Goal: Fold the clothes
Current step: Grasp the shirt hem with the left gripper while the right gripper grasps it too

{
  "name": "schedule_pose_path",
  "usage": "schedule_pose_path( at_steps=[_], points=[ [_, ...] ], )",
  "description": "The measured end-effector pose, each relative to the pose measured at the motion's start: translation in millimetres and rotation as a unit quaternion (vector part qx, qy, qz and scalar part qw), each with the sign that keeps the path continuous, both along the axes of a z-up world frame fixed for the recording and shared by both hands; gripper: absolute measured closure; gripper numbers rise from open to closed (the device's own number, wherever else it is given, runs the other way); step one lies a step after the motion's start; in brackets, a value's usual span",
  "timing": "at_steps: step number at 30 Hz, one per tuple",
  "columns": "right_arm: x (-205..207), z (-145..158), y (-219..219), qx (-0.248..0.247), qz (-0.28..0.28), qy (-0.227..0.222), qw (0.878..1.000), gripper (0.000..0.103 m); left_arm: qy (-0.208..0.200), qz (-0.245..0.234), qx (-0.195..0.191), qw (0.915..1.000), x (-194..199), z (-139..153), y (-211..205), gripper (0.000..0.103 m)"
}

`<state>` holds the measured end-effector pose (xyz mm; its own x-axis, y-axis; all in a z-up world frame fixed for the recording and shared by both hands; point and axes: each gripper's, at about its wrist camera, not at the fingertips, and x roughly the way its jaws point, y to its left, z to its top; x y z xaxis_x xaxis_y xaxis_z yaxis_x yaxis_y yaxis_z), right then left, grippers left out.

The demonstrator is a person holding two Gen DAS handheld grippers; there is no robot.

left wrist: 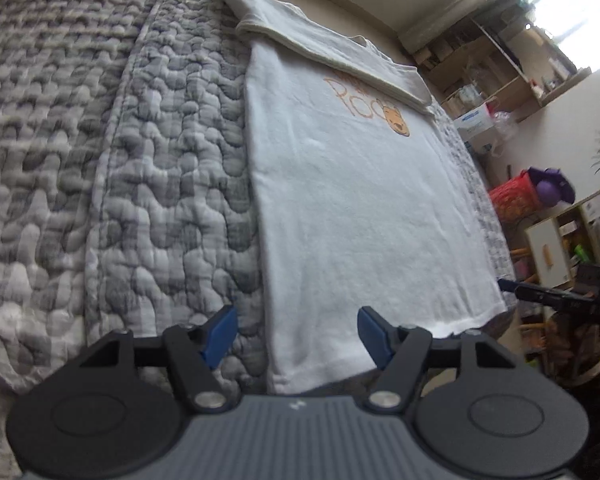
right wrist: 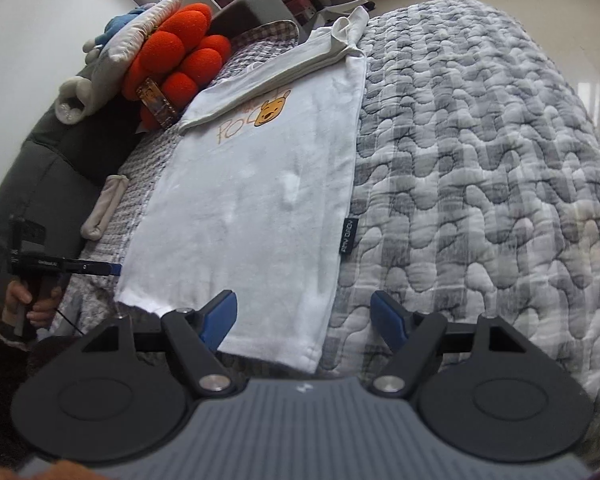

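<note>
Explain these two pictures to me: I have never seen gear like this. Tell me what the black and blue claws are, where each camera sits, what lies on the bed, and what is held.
No robot here: a person holds two hand-held grippers, each with a camera looking along its blue-padded fingers. One picture is from the left gripper, the other from the right gripper. In the right view you can see the person's hand gripping the other tool. A white T-shirt with an orange bear print, sleeves already folded in, lies flat on a grey quilted bedspread. Both grippers are open above the shirt's near hem; nothing is held.
</note>
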<state>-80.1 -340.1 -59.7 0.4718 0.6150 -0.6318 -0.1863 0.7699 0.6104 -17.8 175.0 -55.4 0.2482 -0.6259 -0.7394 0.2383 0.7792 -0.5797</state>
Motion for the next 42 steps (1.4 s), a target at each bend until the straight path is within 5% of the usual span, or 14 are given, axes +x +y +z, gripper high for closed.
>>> schedule_pose_path(
  at_steps=[4, 10, 30, 33, 36, 40, 42],
  points=[
    [-3.8, -6.1, -8.7, 0.052, 0.003, 0.017, 0.999, 0.028, 0.043, 0.003, -0.07, 0.9966, -5.2, -17.5, 17.3, 0.052],
    [-8.3, -7.0, -6.1, 0.078, 0.012, 0.03, 0.996, 0.029, 0.074, 0.0, -0.113, 0.9908, -9.2, -38.4, 19.3, 0.058],
    [-8.4, -12.4, 2.1, 0.091, 0.01, 0.046, 0.995, 0.042, 0.1, 0.003, -0.111, 0.9888, -4.3, -46.8, 8.8, 0.065],
    [-7.7, -14.6, 0.2, 0.093, 0.005, 0.053, 0.994, 0.056, 0.104, 0.003, -0.107, 0.9888, -4.9, -47.8, 8.2, 0.07],
    [-8.3, -16.3, -1.8, 0.091, 0.0, 0.06, 0.994, 0.07, 0.107, 0.008, -0.099, 0.9893, -5.9, -49.3, 10.5, 0.088],
    [-10.8, -15.8, -4.7, 0.087, -0.008, 0.063, 0.994, 0.095, 0.095, 0.014, -0.11, 0.9893, -7.3, -46.6, 14.5, 0.091],
    [-13.1, -15.6, -8.8, 0.092, -0.015, 0.06, 0.994, 0.097, 0.079, 0.021, -0.125, 0.9888, -9.3, -43.7, 17.9, 0.091]
  ],
)
